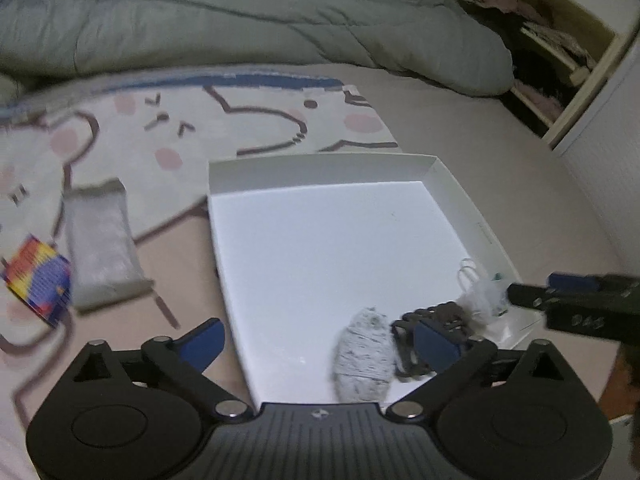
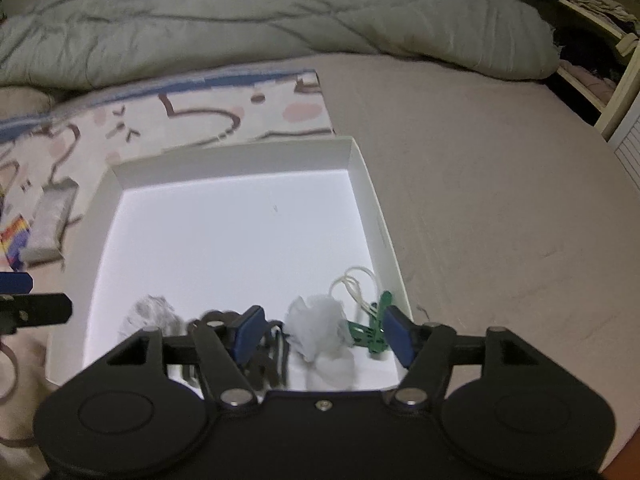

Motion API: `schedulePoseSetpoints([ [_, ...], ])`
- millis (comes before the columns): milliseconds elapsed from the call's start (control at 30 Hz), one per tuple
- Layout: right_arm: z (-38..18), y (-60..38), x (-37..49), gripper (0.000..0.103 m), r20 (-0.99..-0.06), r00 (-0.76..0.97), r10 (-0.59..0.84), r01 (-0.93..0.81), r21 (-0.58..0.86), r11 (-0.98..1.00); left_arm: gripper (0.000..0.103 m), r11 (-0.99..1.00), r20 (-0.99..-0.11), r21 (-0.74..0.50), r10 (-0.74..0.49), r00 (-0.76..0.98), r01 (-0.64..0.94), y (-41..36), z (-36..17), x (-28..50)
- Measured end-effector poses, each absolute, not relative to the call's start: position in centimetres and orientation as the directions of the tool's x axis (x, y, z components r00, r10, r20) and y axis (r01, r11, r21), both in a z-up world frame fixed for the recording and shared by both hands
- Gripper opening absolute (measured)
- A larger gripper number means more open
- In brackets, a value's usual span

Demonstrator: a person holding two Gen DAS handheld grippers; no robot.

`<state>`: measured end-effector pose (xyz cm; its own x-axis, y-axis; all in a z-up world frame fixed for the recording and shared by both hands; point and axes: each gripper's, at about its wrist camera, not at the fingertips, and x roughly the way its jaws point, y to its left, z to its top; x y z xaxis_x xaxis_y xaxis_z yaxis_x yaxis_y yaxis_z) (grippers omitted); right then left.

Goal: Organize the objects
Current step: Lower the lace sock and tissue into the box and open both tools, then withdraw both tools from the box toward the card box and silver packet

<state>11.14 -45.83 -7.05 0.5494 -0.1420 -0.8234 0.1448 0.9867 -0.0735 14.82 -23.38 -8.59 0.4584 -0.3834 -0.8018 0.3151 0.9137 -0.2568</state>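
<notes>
1. I judge the sorting about half done: four small things already lie in the white box (image 2: 362, 184), all bunched along its near edge, just ahead of my grippers.
2. In the box I see a pale grey bundle (image 1: 362, 354), a dark strap tangle (image 1: 434, 320), a crumpled white plastic wad (image 2: 320, 330) and a green clip (image 2: 374, 330) with a thin white loop (image 2: 358, 284) beyond it.
3. The right gripper (image 2: 324, 332) is spread wide over that corner, the wad between its fingers but not pinched; nothing is held.
4. The left gripper (image 1: 318, 342) is also spread and empty, straddling the box's near left part, with the grey bundle between its fingers.
5. Left to do, as I read it: a clear plastic packet (image 1: 104, 248) and a colourful packet (image 1: 38, 280) lie outside the box, well off to the left gripper's left, on the cartoon-print blanket (image 1: 240, 120).
6. Everything rests on the bed (image 2: 500, 220); a grey duvet (image 1: 240, 20) lies far ahead.
</notes>
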Motion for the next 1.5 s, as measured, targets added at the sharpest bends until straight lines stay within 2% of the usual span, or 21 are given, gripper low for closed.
schedulePoseSetpoints([
  [67,-6.5,-45.6,10.9,0.078,-0.812,0.569,-0.129,0.143,-0.056,0.988,0.103,0.920,-0.806,-0.228,-0.362,0.469,0.320,-23.3,-8.4,14.8],
  [200,-5.3,-44.8,10.3,0.086,-0.787,0.604,-0.125,0.150,-0.042,0.988,0.103,0.932,-0.809,-0.184,-0.324,0.491,0.311,-23.0,-8.0,14.8],
  [267,-4.8,-44.6,10.1,0.094,-0.777,0.616,-0.130,0.158,-0.040,0.987,0.103,0.937,-0.806,-0.162,-0.307,0.506,0.310,-22.9,-7.7,14.6],
  [467,-4.0,-44.1,9.2,0.103,-0.756,0.638,-0.146,0.188,-0.032,0.982,0.103,0.944,-0.794,-0.124,-0.278,0.540,0.304,-22.4,-7.0,14.2],
  [1067,-3.6,-42.9,8.7,0.103,-0.750,0.640,-0.168,0.213,-0.037,0.976,0.103,0.953,-0.747,-0.123,-0.272,0.607,0.276,-20.5,-5.2,13.4],
  [1500,-4.1,-38.6,11.7,0.103,-0.757,0.642,-0.123,0.165,-0.020,0.986,0.103,0.982,-0.745,-0.081,-0.175,0.644,0.173,-13.9,-4.6,14.5],
])
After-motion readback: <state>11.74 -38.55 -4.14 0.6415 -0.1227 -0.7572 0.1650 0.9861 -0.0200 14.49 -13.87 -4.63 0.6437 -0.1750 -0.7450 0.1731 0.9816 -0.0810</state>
